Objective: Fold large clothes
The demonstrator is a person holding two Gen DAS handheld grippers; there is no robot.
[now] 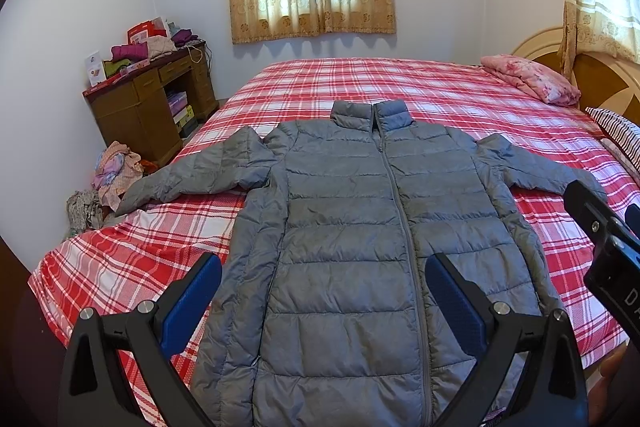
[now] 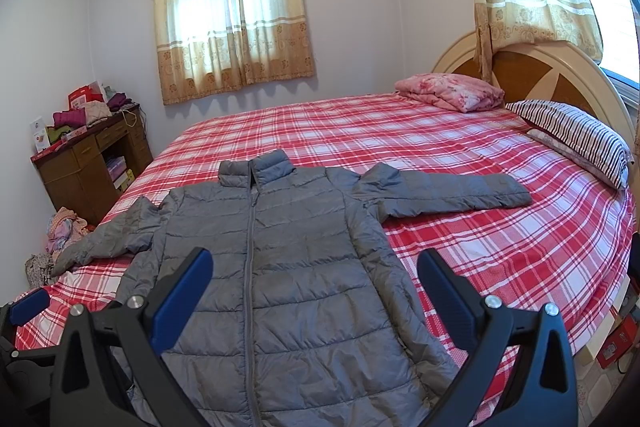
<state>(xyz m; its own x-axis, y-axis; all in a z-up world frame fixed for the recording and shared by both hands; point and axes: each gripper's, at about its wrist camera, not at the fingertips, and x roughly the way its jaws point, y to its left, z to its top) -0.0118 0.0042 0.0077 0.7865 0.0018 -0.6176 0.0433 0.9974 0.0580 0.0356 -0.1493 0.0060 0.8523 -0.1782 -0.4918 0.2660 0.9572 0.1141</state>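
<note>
Both grippers, left gripper (image 1: 324,287) and right gripper (image 2: 314,281), are hanging wide open above the jacket (image 1: 352,247), which is lying zipped and flat on the bed (image 2: 500,239), sleeves spread, probably ready for folding.

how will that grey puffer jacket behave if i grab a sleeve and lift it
The grey puffer jacket is quilted and lies limp on the bed, so it will likely drape and sag. Its puffy padding suggests it is light for its bulk. The smooth, faintly shiny shell may slip between the pads.
</note>
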